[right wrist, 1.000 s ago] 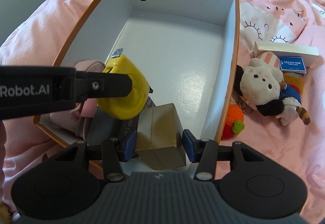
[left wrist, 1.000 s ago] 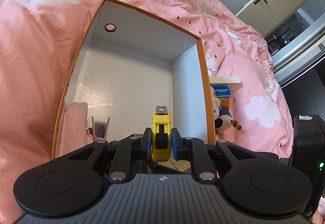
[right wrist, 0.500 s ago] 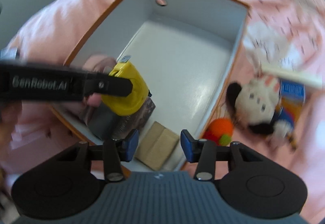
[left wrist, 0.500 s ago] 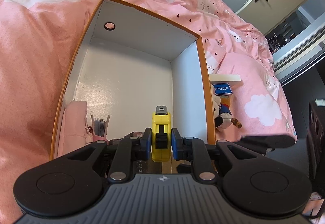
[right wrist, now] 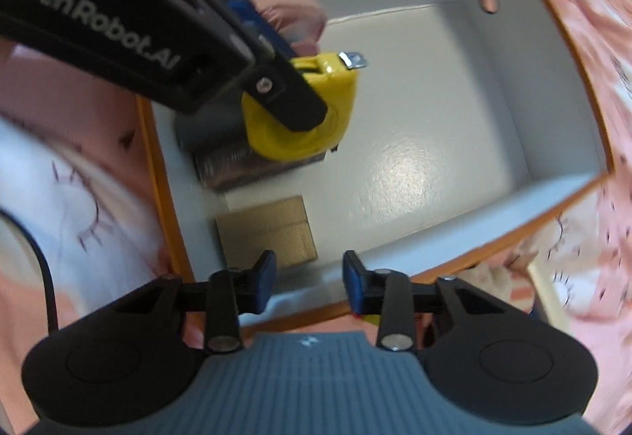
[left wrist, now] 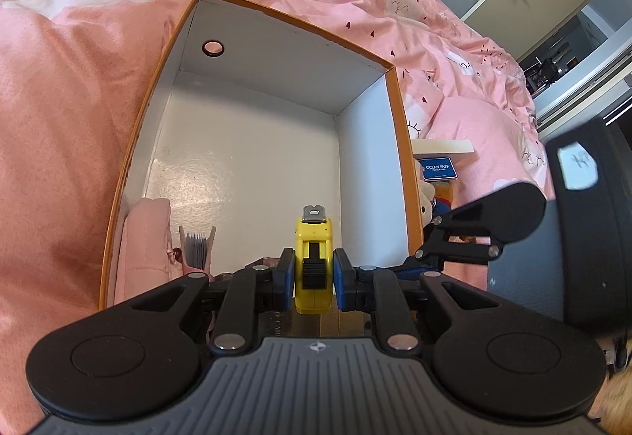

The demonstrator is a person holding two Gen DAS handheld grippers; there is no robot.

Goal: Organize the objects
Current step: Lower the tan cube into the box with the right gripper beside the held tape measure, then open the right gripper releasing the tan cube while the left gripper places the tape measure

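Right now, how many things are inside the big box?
4 that I can see, all at one end of the box: a pink pouch, a dark book, a brown cardboard box, and a yellow tape measure held above the book. More may be hidden underneath.

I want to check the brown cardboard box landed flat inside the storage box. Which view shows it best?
The right wrist view: the brown cardboard box lies flat on the storage box floor, whole top visible. The left wrist view shows almost nothing of it.

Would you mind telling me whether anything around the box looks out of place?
Nothing looks spilled or damaged. A plush toy and a flat white box lie on the pink duvet outside the orange-rimmed box, not yet tidied in.
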